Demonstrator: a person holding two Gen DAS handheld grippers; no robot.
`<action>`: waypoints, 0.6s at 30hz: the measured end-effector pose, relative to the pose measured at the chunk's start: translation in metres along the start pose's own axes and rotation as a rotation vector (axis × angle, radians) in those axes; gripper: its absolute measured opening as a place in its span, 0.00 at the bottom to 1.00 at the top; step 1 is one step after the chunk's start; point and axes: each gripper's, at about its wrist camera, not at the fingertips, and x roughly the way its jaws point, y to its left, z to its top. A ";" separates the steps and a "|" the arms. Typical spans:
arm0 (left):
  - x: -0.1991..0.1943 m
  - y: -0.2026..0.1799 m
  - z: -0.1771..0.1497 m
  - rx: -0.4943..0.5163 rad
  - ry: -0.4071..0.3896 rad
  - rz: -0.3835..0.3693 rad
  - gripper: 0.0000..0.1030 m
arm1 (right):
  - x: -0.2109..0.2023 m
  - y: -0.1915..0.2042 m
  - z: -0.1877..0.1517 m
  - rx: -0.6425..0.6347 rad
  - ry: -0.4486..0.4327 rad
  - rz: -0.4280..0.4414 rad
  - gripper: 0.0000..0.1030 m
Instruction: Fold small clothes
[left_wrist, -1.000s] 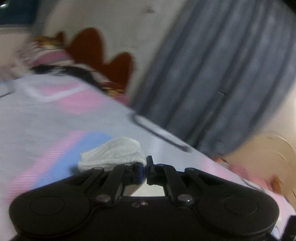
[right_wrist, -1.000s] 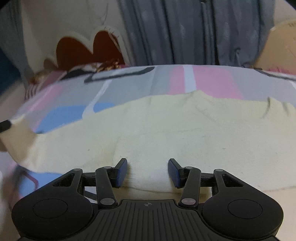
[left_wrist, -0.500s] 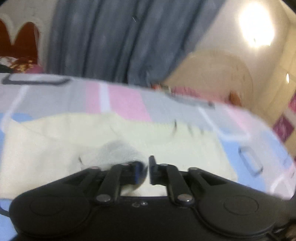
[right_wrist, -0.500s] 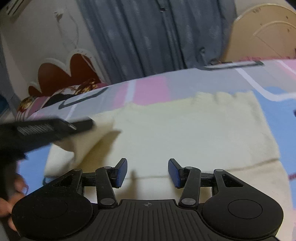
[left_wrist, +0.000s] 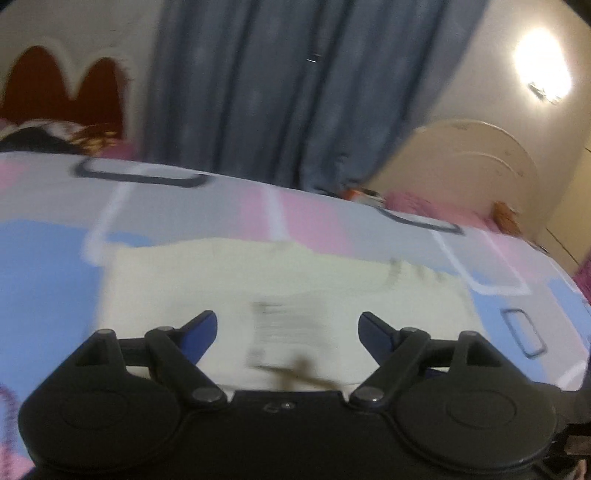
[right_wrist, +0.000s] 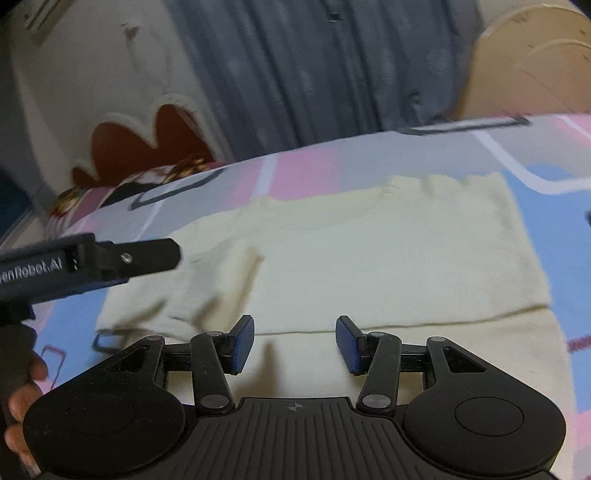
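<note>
Folding in progress: cream garment (right_wrist: 388, 258) lies flat on the bed (right_wrist: 546, 173), spread over the pink, blue and grey patterned cover. One side panel is turned inward over the body of the garment; its doubled edge shows as a raised ridge on the side nearest the headboard (right_wrist: 147, 144).

Left gripper (left_wrist: 287, 325): jaws wide, nothing between them, hovering just above the garment's folded side. Judged: it is spread so the turned-in panel can lie free, not pinched. Left-wrist view is motion-blurred; cloth detail under it is unclear.

Right gripper (right_wrist: 294, 341): jaws wide, empty, low over the near hem of the garment, aimed along its middle. Probably placed there to take the hem for the next fold.

Left tool also shows in the right-wrist view on the headboard side of the garment, above the cloth; contact cannot be told.

Risk: thin knit may slide on the cover when lifted.
</note>
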 end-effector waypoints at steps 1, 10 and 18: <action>-0.002 0.011 0.000 -0.004 -0.003 0.035 0.80 | 0.003 0.009 0.000 -0.028 0.001 0.008 0.47; -0.010 0.068 -0.025 -0.041 0.040 0.185 0.80 | 0.042 0.065 -0.017 -0.245 0.019 -0.058 0.48; 0.002 0.058 -0.042 0.059 0.035 0.232 0.80 | 0.054 0.053 0.000 -0.160 -0.024 -0.086 0.05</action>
